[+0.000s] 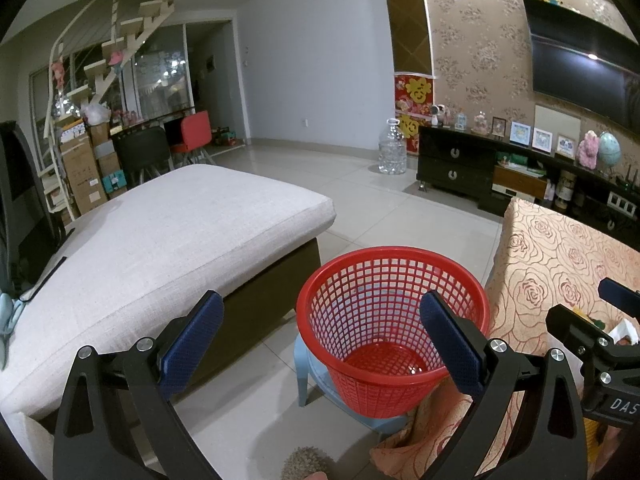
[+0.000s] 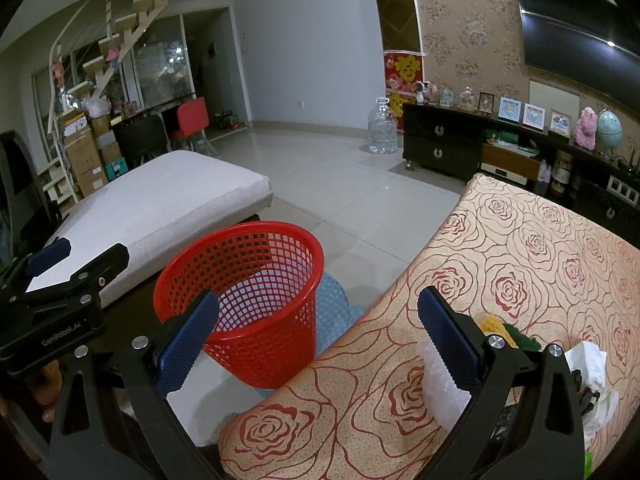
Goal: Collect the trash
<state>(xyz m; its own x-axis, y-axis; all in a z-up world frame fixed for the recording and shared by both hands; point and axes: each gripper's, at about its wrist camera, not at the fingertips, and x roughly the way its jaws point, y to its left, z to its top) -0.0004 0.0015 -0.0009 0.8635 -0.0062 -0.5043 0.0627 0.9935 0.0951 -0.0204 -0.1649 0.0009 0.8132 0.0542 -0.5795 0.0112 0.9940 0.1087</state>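
Your left claw (image 1: 320, 344) is spread wide, its blue pads (image 1: 192, 344) well apart with nothing between them. Seen from the left wrist, the right-hand pad overlaps the near rim of the red mesh basket (image 1: 384, 280); whether it touches cannot be told. The basket stands upright on a light blue stool (image 1: 308, 372) on the tiled floor (image 1: 360, 184), and its red bottom shows bare through the opening.

Your right claw (image 2: 318, 336) is likewise spread wide and grips nothing. From the right wrist, its left pad lies in front of the basket (image 2: 256, 264) and its right pad sits over the desk edge.

The desk (image 2: 520, 248) carries a cloth printed with red roses and stands just beside the basket, on its right. The trash lies at the desk's near right corner:
- a clear crinkled plastic wrap (image 2: 444, 384), just behind the right pad;
- a white crumpled paper (image 2: 588, 360), further right;
- a yellow and green item (image 2: 504, 328), partly hidden by the claw arm;
- dark scraps beneath the paper, too obscured to identify.

To the left of the basket stands a sofa section with a pale grey cushion (image 1: 160, 224). Across the floor, a dark cabinet (image 1: 452, 160) lines the wallpapered wall, below a wall-mounted television (image 1: 580, 64).
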